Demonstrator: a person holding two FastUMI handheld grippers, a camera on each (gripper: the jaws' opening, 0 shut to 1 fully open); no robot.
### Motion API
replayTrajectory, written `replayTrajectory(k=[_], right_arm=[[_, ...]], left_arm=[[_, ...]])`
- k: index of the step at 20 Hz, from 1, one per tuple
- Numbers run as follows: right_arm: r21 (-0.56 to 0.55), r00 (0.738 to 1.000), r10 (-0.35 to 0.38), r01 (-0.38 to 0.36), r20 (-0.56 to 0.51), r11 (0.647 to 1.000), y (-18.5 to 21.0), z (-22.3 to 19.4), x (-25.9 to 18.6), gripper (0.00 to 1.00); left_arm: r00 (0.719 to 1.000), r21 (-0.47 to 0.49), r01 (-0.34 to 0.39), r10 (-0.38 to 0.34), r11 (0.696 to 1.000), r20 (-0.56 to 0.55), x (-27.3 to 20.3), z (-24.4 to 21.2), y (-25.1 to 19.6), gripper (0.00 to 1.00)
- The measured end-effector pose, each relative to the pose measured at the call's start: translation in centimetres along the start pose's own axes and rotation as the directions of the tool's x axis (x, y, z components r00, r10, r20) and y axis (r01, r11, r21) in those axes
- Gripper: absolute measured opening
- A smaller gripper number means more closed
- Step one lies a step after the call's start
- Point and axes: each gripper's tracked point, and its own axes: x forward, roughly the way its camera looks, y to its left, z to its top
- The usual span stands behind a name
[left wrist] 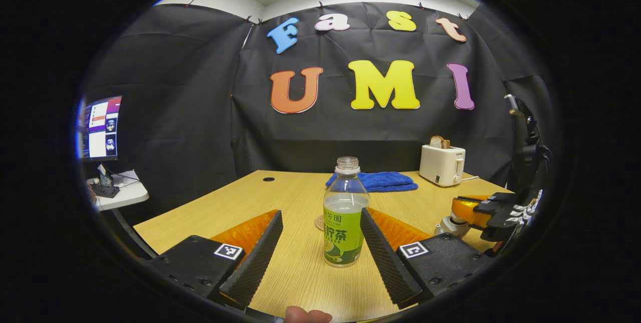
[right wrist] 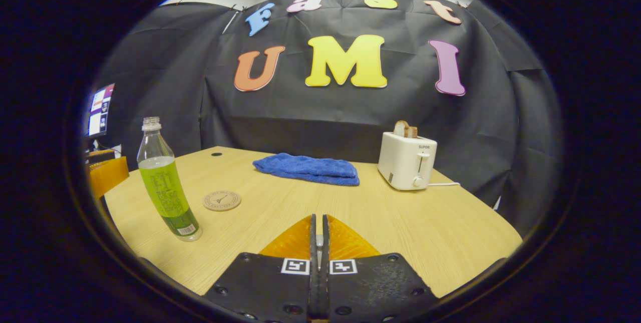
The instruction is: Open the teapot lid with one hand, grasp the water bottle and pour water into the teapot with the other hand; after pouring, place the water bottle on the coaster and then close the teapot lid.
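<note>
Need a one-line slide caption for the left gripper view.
Open left gripper straddles the uncapped bottle on the table, not yet gripping.

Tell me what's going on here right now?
A person holds a tool in each hand. The left tool is open, its fingers either side of the uncapped water bottle standing on the table, not yet gripping it. The right tool is shut. The coaster lies bare near it.

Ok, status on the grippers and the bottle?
Left gripper open, fingers flanking bottle. Right gripper shut. Bottle upright, uncapped, on table. Coaster just behind it.
</note>
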Motion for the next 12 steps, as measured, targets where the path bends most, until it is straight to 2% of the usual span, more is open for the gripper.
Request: replayTrajectory(k=[4,12], right_arm=[[-0.004,1.000,0.010,-0.010,0.017,1.000,-0.5,1.1,-0.8,0.00],[-0.025,0.999,0.017,-0.016,0.038,1.000,-2.0,2.4,-2.7,0.00]], left_arm=[[1.000,0.006,-0.002,0.002,1.000,-0.023,0.5,-1.0,-0.2,0.98],[0.997,-0.023,0.050,-0.052,0.998,-0.064,1.8,-2.9,-2.3,0.98]])
